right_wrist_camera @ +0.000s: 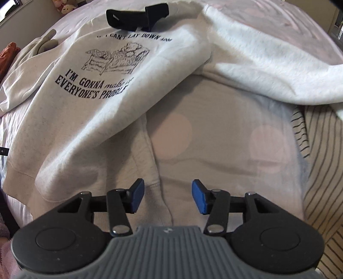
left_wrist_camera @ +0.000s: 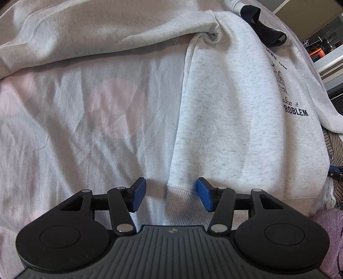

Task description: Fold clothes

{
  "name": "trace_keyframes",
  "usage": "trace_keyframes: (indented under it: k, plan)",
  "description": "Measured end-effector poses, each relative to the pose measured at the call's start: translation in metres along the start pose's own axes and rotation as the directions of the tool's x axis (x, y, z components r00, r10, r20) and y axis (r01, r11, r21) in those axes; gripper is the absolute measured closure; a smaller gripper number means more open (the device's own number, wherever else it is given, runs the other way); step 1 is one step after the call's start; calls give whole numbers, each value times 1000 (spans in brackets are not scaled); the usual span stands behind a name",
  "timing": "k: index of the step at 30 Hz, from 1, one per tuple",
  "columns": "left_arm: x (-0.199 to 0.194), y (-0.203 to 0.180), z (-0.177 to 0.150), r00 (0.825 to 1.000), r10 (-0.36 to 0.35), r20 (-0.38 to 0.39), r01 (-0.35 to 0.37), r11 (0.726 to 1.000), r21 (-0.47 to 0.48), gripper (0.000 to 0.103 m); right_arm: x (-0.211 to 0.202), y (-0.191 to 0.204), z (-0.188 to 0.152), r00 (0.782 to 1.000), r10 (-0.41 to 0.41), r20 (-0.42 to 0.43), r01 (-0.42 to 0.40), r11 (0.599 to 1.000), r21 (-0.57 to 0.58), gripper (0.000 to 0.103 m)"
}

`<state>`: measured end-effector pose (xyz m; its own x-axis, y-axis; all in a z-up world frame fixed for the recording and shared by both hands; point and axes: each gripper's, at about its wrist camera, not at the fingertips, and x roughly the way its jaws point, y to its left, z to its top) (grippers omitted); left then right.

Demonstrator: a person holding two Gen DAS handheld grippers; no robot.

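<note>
A light grey sweatshirt (left_wrist_camera: 225, 96) with dark printed text and a bear drawing lies spread on a bed; it also shows in the right wrist view (right_wrist_camera: 103, 94). My left gripper (left_wrist_camera: 171, 194) is open, its blue pads on either side of the ribbed hem corner (left_wrist_camera: 178, 199), low over it. My right gripper (right_wrist_camera: 168, 196) is open just above a fold seam (right_wrist_camera: 158, 188) of the grey fabric. Neither holds anything. One sleeve (right_wrist_camera: 257, 64) lies stretched across the top.
The bed sheet (left_wrist_camera: 75, 128) is white with pale pink dots. A black strap-like item (right_wrist_camera: 137, 17) lies beyond the sweatshirt's collar. A striped garment (right_wrist_camera: 317, 171) lies at the right. Purple fuzzy fabric (left_wrist_camera: 330, 225) is at the near edge.
</note>
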<state>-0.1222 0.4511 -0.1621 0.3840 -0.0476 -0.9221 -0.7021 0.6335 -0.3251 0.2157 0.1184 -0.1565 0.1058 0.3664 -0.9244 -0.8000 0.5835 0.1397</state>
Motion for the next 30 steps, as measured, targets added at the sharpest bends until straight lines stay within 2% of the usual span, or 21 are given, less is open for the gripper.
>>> trace_keyframes:
  k: [3,4,5,6,9,12,15,19,23,30]
  plan:
    - [2,-2,-1,1000,3,3,-3,1000,0,52,17,2,0,999,26,-39,-26,1000,16,53]
    - [1,-4,-1,1000,8,8,-8,1000,15,56,23,3,0,998,35,-49,-34,999,24,61]
    - [0,-7,-2,1000,6,11,-7,999,32,67,25,4,0,997,50,-56,-49,998,31,68]
    - [-1,-11,-2,1000,-5,14,4,999,51,77,23,5,-1,996,72,-55,-70,997,39,85]
    - [-5,-19,-2,999,-22,24,20,996,88,89,3,9,-3,997,72,-30,-71,996,47,90]
    - [-23,-17,-2,995,-77,68,73,996,57,95,-32,5,-7,998,65,16,-67,994,92,92]
    - [-54,-13,-2,979,-156,132,153,988,36,96,-72,-3,-15,996,61,63,-70,985,156,93]
    - [-92,-13,-6,966,-187,179,180,982,53,96,-123,-19,-35,993,54,107,-80,961,263,93]
    - [-100,-16,-13,972,-161,174,151,986,67,96,-141,-26,-60,996,-9,88,-19,950,311,93]
    - [-71,1,-21,995,-45,85,42,999,32,95,-103,-36,-81,999,-30,23,19,921,388,93]
